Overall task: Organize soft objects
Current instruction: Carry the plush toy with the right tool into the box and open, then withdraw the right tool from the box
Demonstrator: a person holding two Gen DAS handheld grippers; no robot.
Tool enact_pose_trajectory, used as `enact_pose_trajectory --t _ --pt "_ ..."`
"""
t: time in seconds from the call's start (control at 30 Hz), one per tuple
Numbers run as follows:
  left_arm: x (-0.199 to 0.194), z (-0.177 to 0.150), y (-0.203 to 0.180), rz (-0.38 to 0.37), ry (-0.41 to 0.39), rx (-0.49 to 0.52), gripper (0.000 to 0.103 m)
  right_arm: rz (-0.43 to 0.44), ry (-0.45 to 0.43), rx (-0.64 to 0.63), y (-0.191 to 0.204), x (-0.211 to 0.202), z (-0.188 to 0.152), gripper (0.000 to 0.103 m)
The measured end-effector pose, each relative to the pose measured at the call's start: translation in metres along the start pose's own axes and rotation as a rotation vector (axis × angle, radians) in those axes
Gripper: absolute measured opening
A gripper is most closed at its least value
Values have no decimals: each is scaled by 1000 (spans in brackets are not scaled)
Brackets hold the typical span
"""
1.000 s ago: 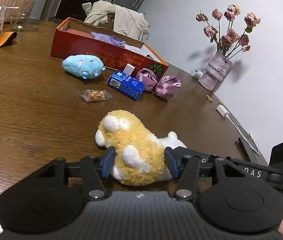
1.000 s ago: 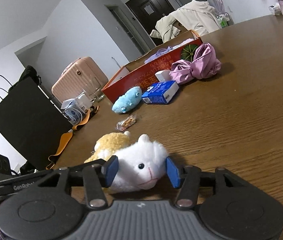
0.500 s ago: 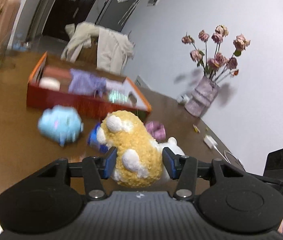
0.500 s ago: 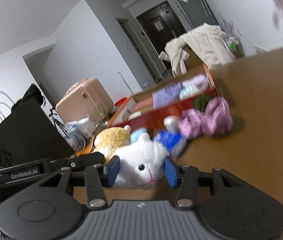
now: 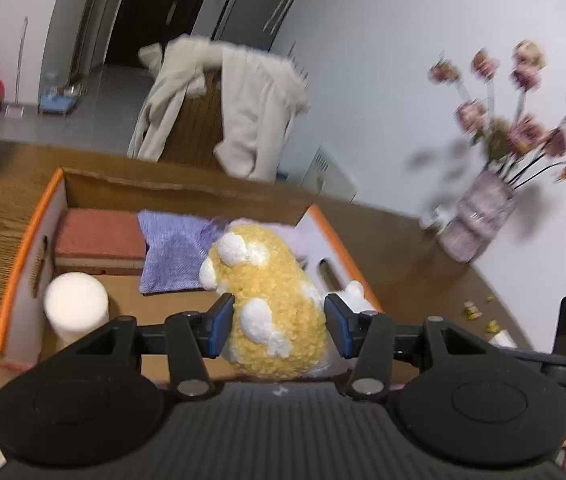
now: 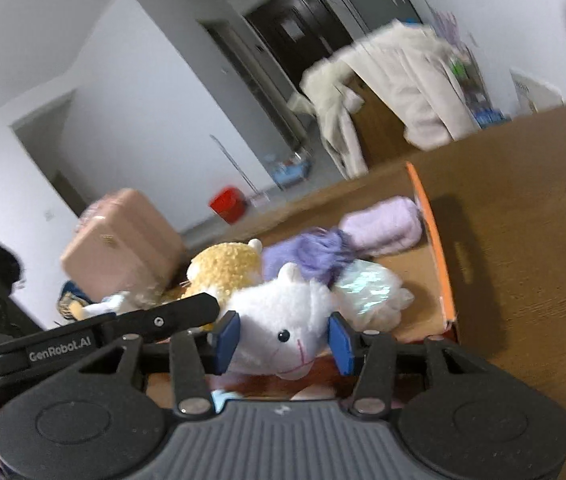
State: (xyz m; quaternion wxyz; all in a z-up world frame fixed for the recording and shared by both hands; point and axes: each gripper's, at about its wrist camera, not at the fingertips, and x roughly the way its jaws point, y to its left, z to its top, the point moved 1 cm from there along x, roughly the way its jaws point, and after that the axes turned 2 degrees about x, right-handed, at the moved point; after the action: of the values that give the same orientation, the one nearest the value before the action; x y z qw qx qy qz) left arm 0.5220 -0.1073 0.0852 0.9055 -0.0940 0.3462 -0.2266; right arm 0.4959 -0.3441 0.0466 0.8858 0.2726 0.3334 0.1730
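While both jaws were clamped half-open on the toy (image 5: pixel 271 312), it hung over the box (image 5: pixel 23 248). Lowering and release seemingly remained.

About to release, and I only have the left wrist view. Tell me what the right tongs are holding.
Observer: The right tongs clamp the plush sheep by its white head, pads on both cheeks.
Operator: Give me what lies beyond that head.
Observer: A shimmery white pouch, inside the box near its orange rim.
Operator: Now the face direction.
Observer: Its black eye and pink stitched mouth face the right camera.
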Motion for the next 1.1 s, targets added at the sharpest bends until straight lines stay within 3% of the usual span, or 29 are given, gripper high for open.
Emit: enact_pose_trajectory --t 0.3,0.4,0.53,0.87,1.1 --pt "74 -2 15 1 135 -26 43 -228 72 -106 -20 49 15 47" --pt "82 -9 13 -7 136 -19 43 -263 47 -175 -15 44 15 54" --pt "75 -9 11 -11 127 2 43 -286 -6 -206 -8 30 19 55" --pt "-14 1 1 58 9 97 45 -267 -91 -279 30 -35 30 59" --pt "-108 -21 -7 182 -135 224 67 -269 -129 -361 60 -89 13 72"
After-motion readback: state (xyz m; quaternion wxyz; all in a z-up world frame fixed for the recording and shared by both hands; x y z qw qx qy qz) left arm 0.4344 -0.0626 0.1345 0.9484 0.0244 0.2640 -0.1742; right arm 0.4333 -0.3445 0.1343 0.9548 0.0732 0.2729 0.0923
